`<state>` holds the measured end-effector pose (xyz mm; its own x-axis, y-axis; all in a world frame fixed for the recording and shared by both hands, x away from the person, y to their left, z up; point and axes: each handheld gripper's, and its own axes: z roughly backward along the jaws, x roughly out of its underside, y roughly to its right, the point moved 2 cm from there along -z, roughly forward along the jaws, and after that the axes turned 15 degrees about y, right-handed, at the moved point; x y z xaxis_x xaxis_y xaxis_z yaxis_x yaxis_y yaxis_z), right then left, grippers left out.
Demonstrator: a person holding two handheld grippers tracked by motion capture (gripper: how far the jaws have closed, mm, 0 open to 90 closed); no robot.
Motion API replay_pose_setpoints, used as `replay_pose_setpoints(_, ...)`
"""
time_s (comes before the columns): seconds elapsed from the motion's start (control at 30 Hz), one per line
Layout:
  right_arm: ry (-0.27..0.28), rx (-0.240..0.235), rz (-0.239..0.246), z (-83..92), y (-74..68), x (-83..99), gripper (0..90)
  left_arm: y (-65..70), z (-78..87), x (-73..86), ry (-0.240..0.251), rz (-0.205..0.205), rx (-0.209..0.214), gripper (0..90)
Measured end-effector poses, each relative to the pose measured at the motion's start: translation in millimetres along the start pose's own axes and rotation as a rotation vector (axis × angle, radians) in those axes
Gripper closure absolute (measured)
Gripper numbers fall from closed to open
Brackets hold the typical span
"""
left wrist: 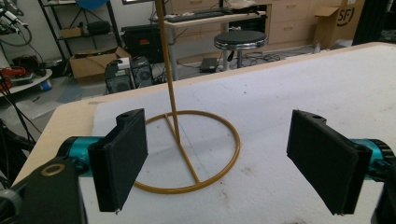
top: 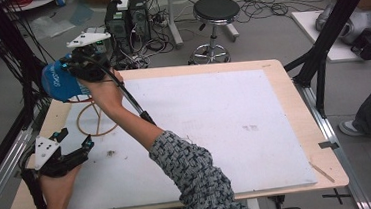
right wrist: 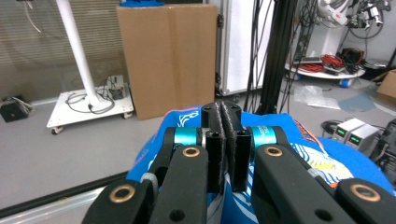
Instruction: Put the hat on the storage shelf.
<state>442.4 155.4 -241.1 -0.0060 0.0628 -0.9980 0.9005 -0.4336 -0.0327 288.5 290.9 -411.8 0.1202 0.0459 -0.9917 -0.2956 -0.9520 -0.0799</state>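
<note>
1. Right gripper (top: pixel 77 60) is held high over the far left corner of the table (top: pixel 282 82), reached across from the person's right arm. In the right gripper view its jaws are pressed together, pad against pad, with blue printed fabric bunched around and under them (right wrist: pixel 224 140). I judge a thin fold of it is pinched between the pads, though the fold itself is hidden.
2. That fabric is a blue cap (top: pixel 59 82). It hangs at the jaws, just above and beside the top of the stand, off toward the table's left edge.
3. The stand (left wrist: pixel 187 154) is a yellow wire piece: a flat ring lying on the white mat (top: pixel 235 125) with a thin rod rising upright from the crossbar. Its long axis is vertical. The rod's top runs out of the left gripper view.
4. Left gripper (top: pixel 73 141) rests low at the near left of the table, jaws wide apart and holding nothing (left wrist: pixel 219 154). It looks straight at the ring, which lies just ahead between the two pads' lines of sight.
5. Key relation: the cap sits nearly over the rod's tip, so the drop is straight down along the rod. The right hand is the nearer one to the tip; the left is nearer the ring, placed to steady it.
6. Risk, as I judge it: a light wire base may tip if the cap lands off-centre.
</note>
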Motion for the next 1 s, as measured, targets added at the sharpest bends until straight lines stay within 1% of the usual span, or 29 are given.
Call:
replay_pose_setpoints(0.1, 0.002, -0.011, -0.002, 0.5, -2.3, -0.9, 88.4, -0.1, 0.0, 0.1, 0.0, 0.001, 0.001, 20.6)
replay_pose_setpoints(0.13, 0.009, -0.014, -0.011, 0.8, -2.9, -1.5, 88.4, 0.0, -0.1, 0.2, 0.003, 0.005, -0.001, 20.5)
replay_pose_setpoints(0.2, 0.03, -0.025, -0.048, 3.1, -2.6, -4.9, 88.4, 0.0, 0.0, 0.2, 0.003, 0.006, -0.003, 20.5)
replay_pose_setpoints(0.27, 0.025, -0.02, -0.034, 3.3, -2.0, -6.4, 88.4, 0.0, -0.2, 0.4, -0.002, 0.002, 0.001, 20.6)
replay_pose_setpoints(0.33, 0.003, -0.016, -0.038, 2.5, -0.6, -3.6, 88.4, 0.8, -0.6, 0.7, -0.002, 0.005, 0.003, 20.6)
replay_pose_setpoints(0.4, -0.002, -0.013, -0.041, 2.3, -0.5, -0.6, 88.4, 0.9, -0.6, 0.6, -0.002, 0.001, 0.003, 20.6)
replay_pose_setpoints(0.6, -0.015, -0.012, -0.001, -1.6, -4.7, 5.9, 88.3, 0.5, -0.3, 0.7, -0.003, 0.003, 0.003, 20.6)
replay_pose_setpoints(0.7, -0.024, -0.002, 0.017, -2.8, -3.0, 8.2, 88.2, 0.8, -0.5, 0.8, -0.002, 0.003, 0.004, 20.6)
replay_pose_setpoints(0.73, -0.026, 0.008, 0.018, -2.7, -1.3, 10.0, 88.1, 0.8, -0.4, 0.7, -0.002, 0.003, 0.005, 20.6)
replay_pose_setpoints(0.8, -0.023, 0.011, 0.017, -2.4, 0.0, 11.0, 87.9, 0.7, -0.3, 0.7, -0.003, 0.004, 0.004, 20.6)
replay_pose_setpoints(0.87, -0.021, 0.017, 0.016, -1.9, 2.0, 13.2, 86.6, 0.7, -0.3, 0.6, -0.006, 0.004, 0.006, 20.6)
replay_pose_setpoints(1.0, -0.014, 0.025, 0.015, -0.5, 4.8, 15.2, 80.2, 1.0, -0.5, 0.9, -0.009, 0.001, 0.009, 20.6)
